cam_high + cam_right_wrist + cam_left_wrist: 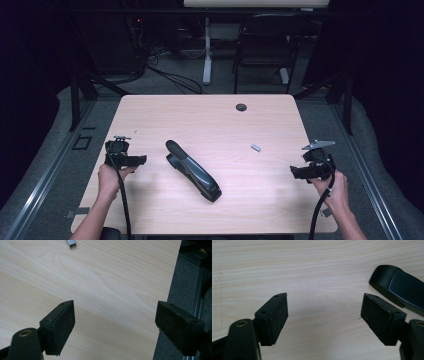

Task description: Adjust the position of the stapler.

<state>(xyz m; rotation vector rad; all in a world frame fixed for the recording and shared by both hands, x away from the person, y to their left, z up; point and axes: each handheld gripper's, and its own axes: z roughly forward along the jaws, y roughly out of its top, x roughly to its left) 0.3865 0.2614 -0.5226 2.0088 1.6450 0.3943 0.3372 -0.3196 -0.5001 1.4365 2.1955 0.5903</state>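
Black stapler lies on the worktop between the two grippers, its long axis slanting away from the left gripper, which is nearer. Those jaws stand apart, empty, the stapler's end off to their right. The right gripper also gapes empty; the small grey piece ahead is possibly a strip of staples.

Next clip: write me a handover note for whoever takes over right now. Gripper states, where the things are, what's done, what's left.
Left hand-held gripper: open, nothing between its jaws, low over the table's left side, pointing toward the stapler.
Right hand-held gripper: open, nothing held, at the table's right edge.
Stapler: black, lying at an angle mid-table, untouched.
Strip of staples: small and grey, lying loose to the stapler's right.
Done: nothing visible so far.
Left: probably take hold of the stapler and the staples; neither is gripped yet.
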